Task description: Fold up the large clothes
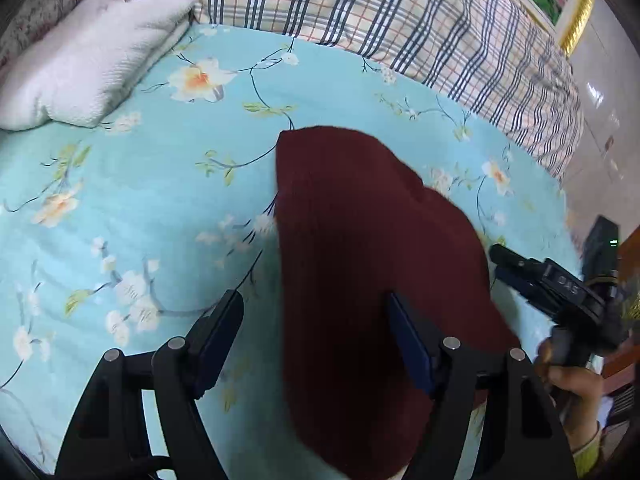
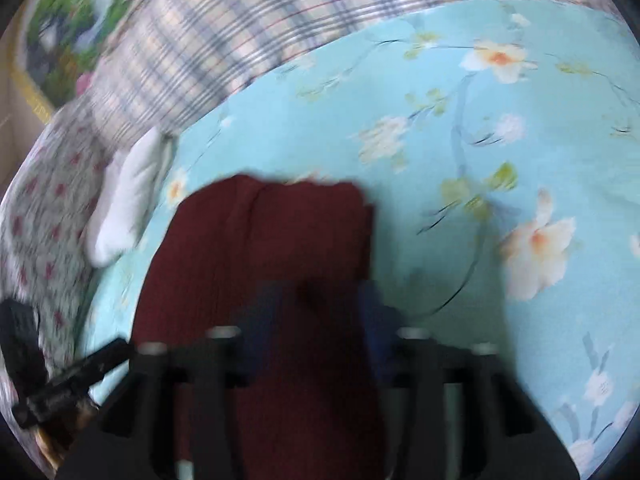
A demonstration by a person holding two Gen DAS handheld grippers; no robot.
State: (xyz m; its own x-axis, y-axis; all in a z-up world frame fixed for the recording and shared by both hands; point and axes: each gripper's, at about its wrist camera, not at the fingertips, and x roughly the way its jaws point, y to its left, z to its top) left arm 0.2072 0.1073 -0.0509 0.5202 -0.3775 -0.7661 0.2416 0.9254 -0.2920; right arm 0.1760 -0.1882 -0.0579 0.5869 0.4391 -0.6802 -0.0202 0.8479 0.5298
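Lying straight ahead of both tools, the maroon knit garment (image 1: 360, 264) is sitting as a folded strip on the turquoise floral bedsheet (image 1: 132, 208), its long axis running away from the fingertips toward the plaid quilt (image 1: 400, 12).

Left gripper (image 1: 316, 332): jaws are standing wide, nothing pinched. Left finger is hanging over bare sheet; right finger is overlapping the garment's near end, so the cloth is sitting off-centre toward that finger and beyond it.

Right gripper (image 2: 316, 320): jaws are standing apart, pads not pressing; the frame is blurred, but the garment's near end is running between the fingers and under the tool, and its far edge is lying ahead.

Right tool is reading as better centred on the strip, so I'd judge it nearer for the next grab. White pillow (image 1: 88, 64) is sitting well beyond the left tool's left finger, well apart from the garment.
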